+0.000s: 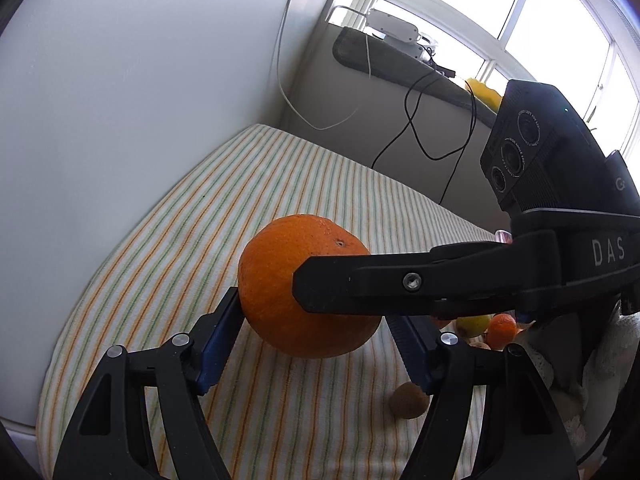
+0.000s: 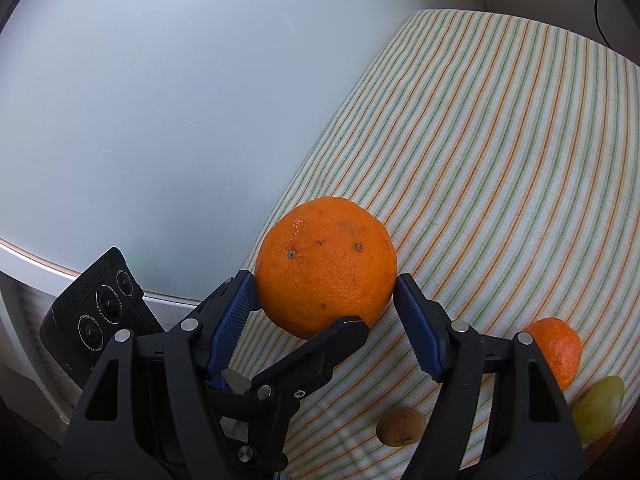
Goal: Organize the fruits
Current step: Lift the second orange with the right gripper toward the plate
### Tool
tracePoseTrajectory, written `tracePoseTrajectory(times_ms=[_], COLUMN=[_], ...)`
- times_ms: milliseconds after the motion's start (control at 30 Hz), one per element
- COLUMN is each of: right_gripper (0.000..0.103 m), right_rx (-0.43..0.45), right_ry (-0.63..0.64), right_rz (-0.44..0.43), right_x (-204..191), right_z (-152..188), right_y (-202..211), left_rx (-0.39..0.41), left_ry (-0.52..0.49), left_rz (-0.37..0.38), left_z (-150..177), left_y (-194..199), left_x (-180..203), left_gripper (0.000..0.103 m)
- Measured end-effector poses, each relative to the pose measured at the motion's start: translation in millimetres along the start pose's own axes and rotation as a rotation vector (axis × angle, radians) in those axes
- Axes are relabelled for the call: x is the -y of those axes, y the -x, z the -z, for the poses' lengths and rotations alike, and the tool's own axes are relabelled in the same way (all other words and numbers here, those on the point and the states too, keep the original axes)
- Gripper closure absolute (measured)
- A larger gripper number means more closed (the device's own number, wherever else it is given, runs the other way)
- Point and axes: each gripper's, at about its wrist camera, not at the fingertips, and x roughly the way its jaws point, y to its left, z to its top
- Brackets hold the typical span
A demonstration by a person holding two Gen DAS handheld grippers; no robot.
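Observation:
A large orange [image 1: 280, 288] is held in the air above the striped cloth [image 1: 304, 184], gripped from two sides. My left gripper [image 1: 316, 312] is shut on it; its blue pads touch both sides. My right gripper [image 2: 326, 296] is shut on the same orange [image 2: 326, 264]. One right finger [image 1: 360, 284] crosses the fruit in the left wrist view. A left finger [image 2: 320, 352] reaches under the fruit in the right wrist view.
A kiwi [image 2: 400, 426] lies on the striped cloth [image 2: 500, 160] below. A mandarin [image 2: 560, 350] and a yellow-green fruit [image 2: 600, 406] lie at the right; both also show in the left wrist view, mandarin [image 1: 502, 330]. White wall at left. Cables [image 1: 424, 128] hang at the back.

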Motion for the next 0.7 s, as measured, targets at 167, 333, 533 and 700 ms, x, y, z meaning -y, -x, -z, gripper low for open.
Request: tracePoseTrajectory(times_ms=[167,333,533,700], right_gripper=[0.029,0.029,0.029,0.029], right_rx=[0.026,0.054,0.084,0.110], right_ry=[0.007,0.011,0.006,-0.003], right_rz=[0.000,0.003,0.010,0.013], right_x=[-2.8,-2.1,3.2,5.7], right_z=[8.2,17.6,31.8,40.2], right_y=[21.1,45.3,76.1,96.2], left_rx=[0.017,0.026,0.034,0.044], left_ry=[-0.025,-0.048,-0.084,-0.106], left_rz=[0.011,0.027,0.049,0.070], left_z=[-4.4,-7.6,-10.0,-11.2], left_y=[4.9,8.0,10.9,11.0], left_x=[15.1,31.0,54.0,75.3], left_gripper=[0.032,0.032,0.032,0.032])
